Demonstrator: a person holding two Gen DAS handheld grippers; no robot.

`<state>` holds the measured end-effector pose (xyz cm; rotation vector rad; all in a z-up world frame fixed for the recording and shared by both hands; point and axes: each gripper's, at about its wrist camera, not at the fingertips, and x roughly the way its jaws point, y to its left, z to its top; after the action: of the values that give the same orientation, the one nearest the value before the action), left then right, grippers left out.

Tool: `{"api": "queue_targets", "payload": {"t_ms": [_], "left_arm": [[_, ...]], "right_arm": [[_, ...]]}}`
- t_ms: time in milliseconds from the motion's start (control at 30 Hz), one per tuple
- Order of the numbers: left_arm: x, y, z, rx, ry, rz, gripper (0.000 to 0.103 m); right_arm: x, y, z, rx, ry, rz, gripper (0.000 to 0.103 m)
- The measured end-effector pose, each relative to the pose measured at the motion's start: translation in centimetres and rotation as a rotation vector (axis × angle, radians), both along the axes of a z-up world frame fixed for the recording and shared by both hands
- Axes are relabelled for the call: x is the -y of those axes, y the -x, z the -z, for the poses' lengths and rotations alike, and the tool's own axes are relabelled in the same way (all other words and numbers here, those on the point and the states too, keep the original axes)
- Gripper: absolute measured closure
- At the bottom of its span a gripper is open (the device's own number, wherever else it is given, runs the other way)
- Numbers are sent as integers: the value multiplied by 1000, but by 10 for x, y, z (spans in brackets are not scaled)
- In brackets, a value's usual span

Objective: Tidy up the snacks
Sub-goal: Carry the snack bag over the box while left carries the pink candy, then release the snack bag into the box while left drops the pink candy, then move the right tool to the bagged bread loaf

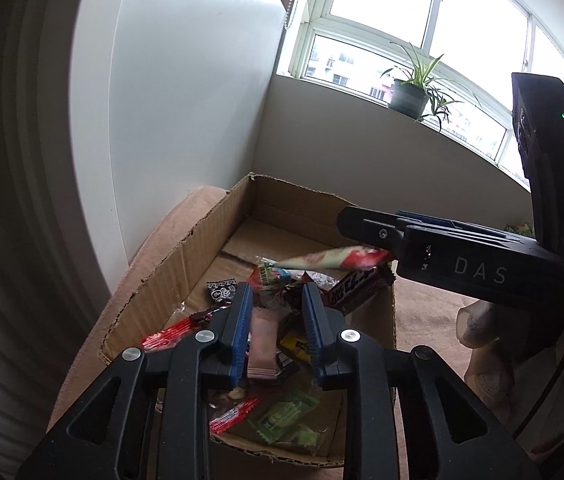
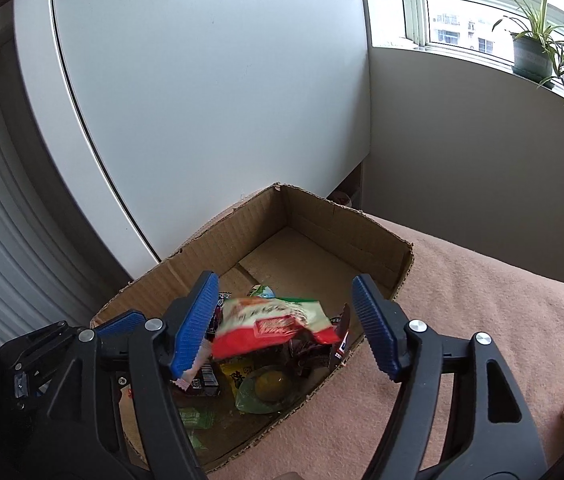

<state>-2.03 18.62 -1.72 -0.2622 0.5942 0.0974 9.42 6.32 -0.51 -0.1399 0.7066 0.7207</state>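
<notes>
**Snack box by the window**

A pink blanket-covered surface (image 2: pixel 481 300) is lying under a bright window, with a potted plant (image 2: pixel 531 54) standing on the sill and a white cabinet panel (image 2: pixel 202 100) rising behind.

The right gripper (image 2: pixel 285 324) is hanging over the cardboard box (image 2: pixel 210 240) with its blue pads (image 2: pixel 196 320) spread wide, gripping nothing. A red, white and green snack packet (image 2: pixel 274 326) is showing, blurred, in the gap between them, touching neither pad and sitting above the pile; in the left wrist view it is tilting just off the right gripper's tip.

The left gripper (image 1: pixel 278 320) is pointing down into the same box, its pads a moderate way apart and holding nothing. Directly beyond them a pink wafer pack (image 1: pixel 264 340) is lying on the heap.

Further out, inside the box, a yellow packet (image 2: pixel 236 376), a green-wrapped sweet (image 1: pixel 285 416), a red wrapper (image 1: pixel 166 336) and a dark red bar (image 1: pixel 357 286) are crowding the near end, while the far end's floor is showing bare cardboard.
</notes>
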Motion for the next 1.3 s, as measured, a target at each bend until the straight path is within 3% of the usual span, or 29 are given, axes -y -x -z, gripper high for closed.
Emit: {"api": "queue_targets", "payload": {"t_ms": [167, 367, 533, 600, 767, 1000, 1300], "left_arm": [[-2, 1, 0, 1, -5, -13, 67], [-2, 1, -1, 1, -5, -16, 67], [-1, 1, -2, 5, -7, -20, 67], [-1, 1, -3, 8, -9, -28, 55], [4, 0, -6, 19, -1, -24, 53], [32, -7, -14, 41, 5, 37, 52], [87, -29, -22, 55, 35, 151, 52]], "right_arm": [[3, 0, -1, 9, -6, 14, 24], [7, 1, -2, 14, -3, 19, 22], [14, 3, -3, 29, -15, 33, 12], [17, 4, -4, 36, -12, 35, 8], [32, 5, -5, 49, -2, 53, 2], [78, -4, -7, 20, -23, 125, 2], [175, -8, -11, 29, -28, 286, 2]]}}
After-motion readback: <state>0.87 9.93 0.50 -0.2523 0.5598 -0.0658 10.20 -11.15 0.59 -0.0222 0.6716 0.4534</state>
